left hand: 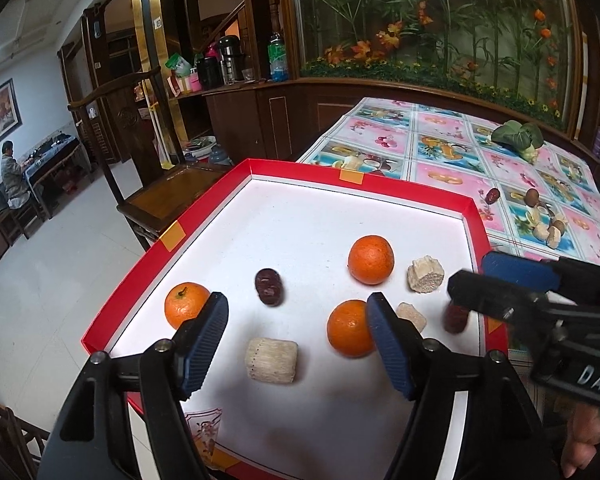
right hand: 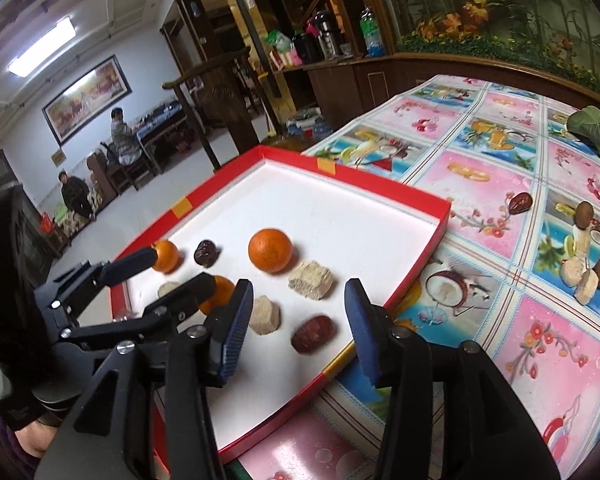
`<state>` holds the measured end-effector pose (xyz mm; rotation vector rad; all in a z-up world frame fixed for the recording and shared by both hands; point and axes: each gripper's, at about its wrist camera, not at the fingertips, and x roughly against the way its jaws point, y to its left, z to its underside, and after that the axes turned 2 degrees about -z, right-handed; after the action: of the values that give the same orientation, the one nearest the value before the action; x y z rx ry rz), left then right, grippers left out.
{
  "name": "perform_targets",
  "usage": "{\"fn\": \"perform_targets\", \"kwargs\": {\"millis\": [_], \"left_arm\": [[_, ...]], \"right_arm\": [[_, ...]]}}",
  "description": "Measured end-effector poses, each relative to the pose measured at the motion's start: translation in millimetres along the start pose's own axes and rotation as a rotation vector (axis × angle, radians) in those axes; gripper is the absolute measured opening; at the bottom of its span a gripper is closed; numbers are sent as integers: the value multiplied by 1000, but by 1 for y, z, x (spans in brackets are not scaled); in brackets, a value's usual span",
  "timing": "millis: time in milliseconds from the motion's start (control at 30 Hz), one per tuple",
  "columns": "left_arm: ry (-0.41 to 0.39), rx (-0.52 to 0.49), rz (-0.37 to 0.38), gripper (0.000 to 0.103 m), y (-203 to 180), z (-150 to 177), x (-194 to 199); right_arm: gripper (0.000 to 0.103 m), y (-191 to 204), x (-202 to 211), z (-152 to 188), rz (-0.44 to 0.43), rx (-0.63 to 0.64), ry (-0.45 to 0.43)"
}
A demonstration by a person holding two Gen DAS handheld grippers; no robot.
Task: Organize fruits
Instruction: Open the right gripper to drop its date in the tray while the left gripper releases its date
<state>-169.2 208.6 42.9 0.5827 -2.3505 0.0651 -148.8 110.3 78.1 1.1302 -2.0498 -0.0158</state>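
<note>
A red tray (left hand: 360, 184) with a white floor holds three oranges (left hand: 371, 259) (left hand: 187, 306) (left hand: 350, 328), a dark date (left hand: 269, 286), a red date (right hand: 314, 334) and three pale corn pieces (left hand: 272, 360) (left hand: 425, 274) (left hand: 412, 316). My left gripper (left hand: 297, 304) hangs open over the tray's near side. One corn piece lies below its gap and an orange sits beside its right finger. My right gripper (right hand: 298, 292) is open above the red date and holds nothing. It also shows in the left wrist view as the right gripper (left hand: 470, 270).
Outside the tray, on the flowered tablecloth (right hand: 480, 184), lie another red date (right hand: 520, 202), a pile of mushrooms (right hand: 588, 256) and a green leafy vegetable (right hand: 596, 128). A wooden chair (left hand: 172, 196) stands past the tray's far left corner. People sit far off across the room.
</note>
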Motion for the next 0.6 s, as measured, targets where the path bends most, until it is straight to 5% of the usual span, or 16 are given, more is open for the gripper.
{"fn": "perform_targets", "kwargs": {"millis": [600], "left_arm": [[-22, -25, -14, 76, -12, -5, 8]], "right_arm": [[53, -16, 16, -5, -6, -58, -54]]}}
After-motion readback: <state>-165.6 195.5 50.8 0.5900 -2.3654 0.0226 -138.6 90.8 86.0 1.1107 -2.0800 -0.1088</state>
